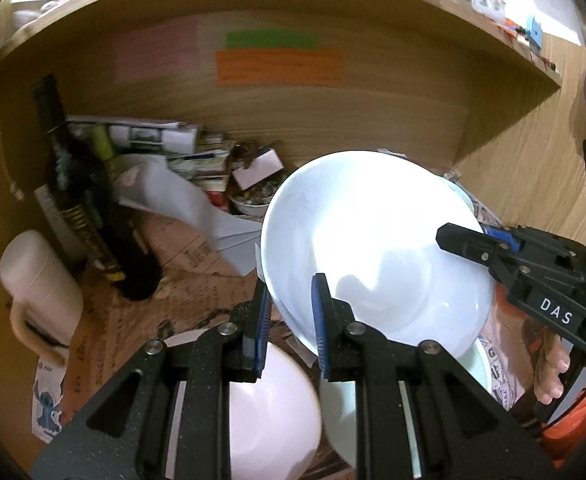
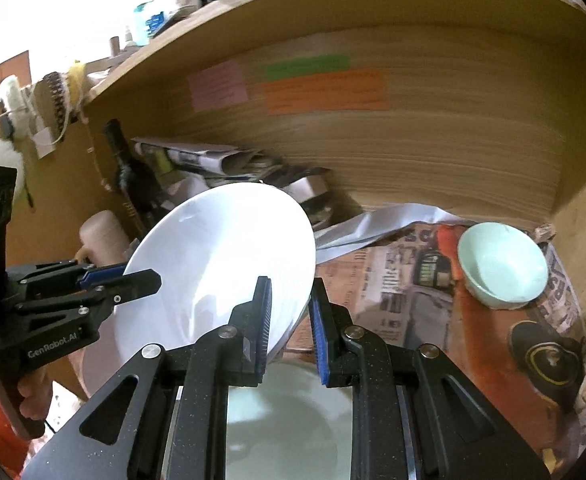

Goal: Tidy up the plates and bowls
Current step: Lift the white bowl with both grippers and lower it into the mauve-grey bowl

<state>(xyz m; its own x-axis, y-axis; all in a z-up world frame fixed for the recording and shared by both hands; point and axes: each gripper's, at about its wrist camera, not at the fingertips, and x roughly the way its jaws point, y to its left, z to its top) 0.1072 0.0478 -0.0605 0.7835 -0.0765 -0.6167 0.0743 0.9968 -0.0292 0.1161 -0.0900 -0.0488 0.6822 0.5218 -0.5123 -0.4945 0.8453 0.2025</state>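
White plate (image 1: 373, 248) sits tilted in mid-frame of both wrist views, held off the newspaper-covered shelf (image 2: 405, 292) by its rim at two opposite edges. In the left wrist view the left gripper (image 1: 291, 320) is clamped on the plate's lower-left rim, its blue-padded fingers (image 1: 319, 320) pressed on either side of the edge, while the right gripper (image 1: 489, 244) comes in from the right side of the frame and pinches the far rim. In the right wrist view the right gripper (image 2: 291, 324) has the plate's (image 2: 221, 264) lower-right edge between its blue pads, and the left gripper (image 2: 133, 280) closes on the rim at the left of the frame. Below the plate, at the bottom of the left view, lie a pink bowl (image 1: 273, 412) and a pale green dish (image 1: 339, 416). A mint bowl (image 2: 501, 268) stands well apart at the right of the right view. A dark bottle (image 1: 81, 196) and a cream mug (image 1: 41, 284) stand at the left, near a pile of papers (image 1: 173, 148).
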